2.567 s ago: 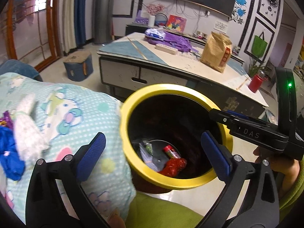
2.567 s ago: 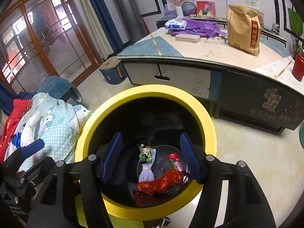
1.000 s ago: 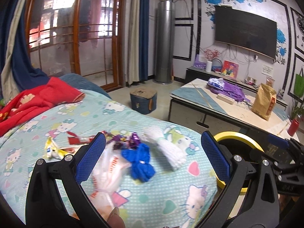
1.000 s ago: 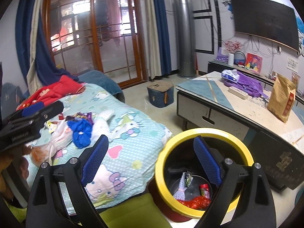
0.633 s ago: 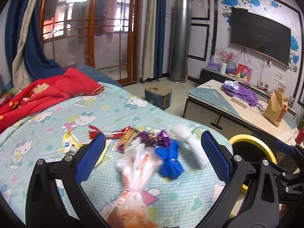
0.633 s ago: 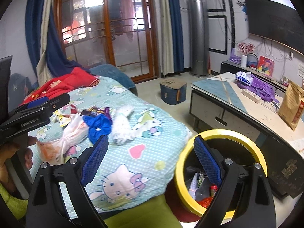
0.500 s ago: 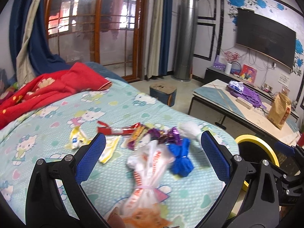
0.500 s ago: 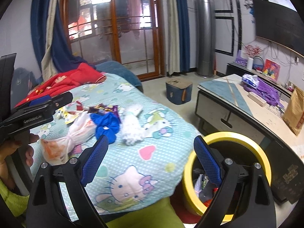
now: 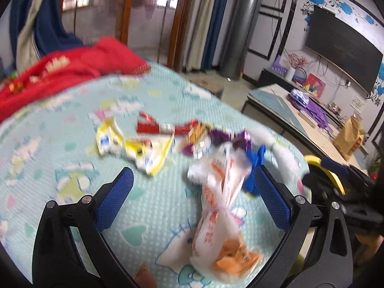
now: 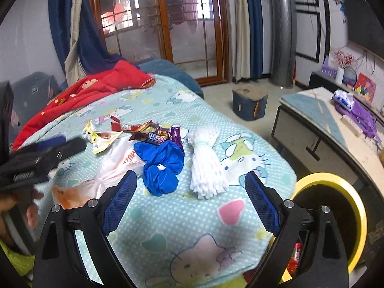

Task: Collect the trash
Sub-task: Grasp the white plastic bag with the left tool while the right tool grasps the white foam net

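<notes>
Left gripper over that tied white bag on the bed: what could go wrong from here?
1. The left wrist view is motion-blurred, so the open left gripper may misjudge the white plastic bag.
2. The blue bag touches it and could snag.
3. The yellow-rimmed bin sits off the bed's edge; light wrappers could spill.

Place: we are in a lived-in home, a room serving as bedroom and sitting room at once.
Bed: we see a bed [image 10: 168,216] under a cartoon-cat sheet, a red quilt [image 10: 79,96] bunched at its far end.
Beyond the bed: wood-framed glazed doors [image 10: 182,24] with blue curtains [image 10: 252,24], and a tall grey standing air conditioner [image 10: 283,31].
Right of the bed: a long low cabinet [image 10: 331,129] carrying household clutter, and a dark television [image 9: 340,48] on a wall with blue flower decals.
Floor beside the bed: a yellow-rimmed bin [image 10: 336,180] and a small blue stool [image 10: 249,103].
</notes>
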A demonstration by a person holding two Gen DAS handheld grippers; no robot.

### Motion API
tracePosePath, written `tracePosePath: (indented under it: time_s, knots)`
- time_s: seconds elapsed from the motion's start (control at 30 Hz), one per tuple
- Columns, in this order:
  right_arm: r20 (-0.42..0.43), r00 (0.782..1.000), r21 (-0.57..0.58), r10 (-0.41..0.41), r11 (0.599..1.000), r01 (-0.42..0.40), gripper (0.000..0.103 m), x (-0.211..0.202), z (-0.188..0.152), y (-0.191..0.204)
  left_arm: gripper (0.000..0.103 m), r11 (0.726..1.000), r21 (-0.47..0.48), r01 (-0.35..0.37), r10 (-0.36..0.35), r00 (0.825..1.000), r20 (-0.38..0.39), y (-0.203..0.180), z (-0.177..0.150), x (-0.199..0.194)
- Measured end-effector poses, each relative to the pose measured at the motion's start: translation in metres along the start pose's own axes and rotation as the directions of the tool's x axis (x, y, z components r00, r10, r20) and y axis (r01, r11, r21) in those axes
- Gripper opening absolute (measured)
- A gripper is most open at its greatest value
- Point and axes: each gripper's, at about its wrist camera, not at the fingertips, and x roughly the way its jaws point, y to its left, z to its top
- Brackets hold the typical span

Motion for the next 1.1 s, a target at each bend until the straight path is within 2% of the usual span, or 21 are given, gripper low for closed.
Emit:
tracePosePath:
  time_s: [0.27,0.43,0.5,0.53,0.6,0.67,0.97,1.1]
  knots:
    - [-0.075,0.997,0.044,-0.031,0.998,0.034,0.087,0.040,0.003,-0.012,0.092,0.997,-0.025,0.072,-0.074,0.993,-0.092,-0.002,-0.021,0.016]
    - [-0.106,0.994,0.084,-0.010,0.996,0.019,0.071,0.053,0.001,-0.023,0.092,0.996,-0.003,0.084,-0.084,0.989,-0.126,-0.012,-0.031,0.024]
    - [-0.122,0.993,0.094,0.006,0.996,0.006,0.054,0.056,-0.002,-0.025,0.092,0.996,0.000,0.084,-0.083,0.987,-0.140,-0.014,-0.033,0.027]
    - [-0.129,0.992,0.095,0.011,0.995,0.001,0.049,0.057,-0.004,-0.026,0.090,0.996,0.001,0.088,-0.086,0.986,-0.146,-0.014,-0.034,0.028]
    - [-0.134,0.991,0.102,0.018,0.995,-0.004,0.035,0.056,-0.009,-0.027,0.077,0.996,0.005,0.089,-0.088,0.984,-0.153,-0.014,-0.036,0.030]
    - [-0.130,0.991,0.113,0.019,0.994,-0.005,0.030,0.053,-0.013,-0.028,0.063,0.996,0.008,0.089,-0.087,0.982,-0.170,-0.015,-0.037,0.033]
    - [-0.103,0.994,0.139,0.033,0.990,-0.019,0.028,0.037,-0.022,-0.031,0.037,0.994,0.021,0.112,-0.105,0.974,-0.198,-0.016,-0.040,0.038]
    - [-0.093,0.995,0.147,0.024,0.989,-0.010,0.027,0.033,-0.023,-0.033,0.033,0.993,0.016,0.120,-0.114,0.973,-0.199,-0.015,-0.040,0.038]
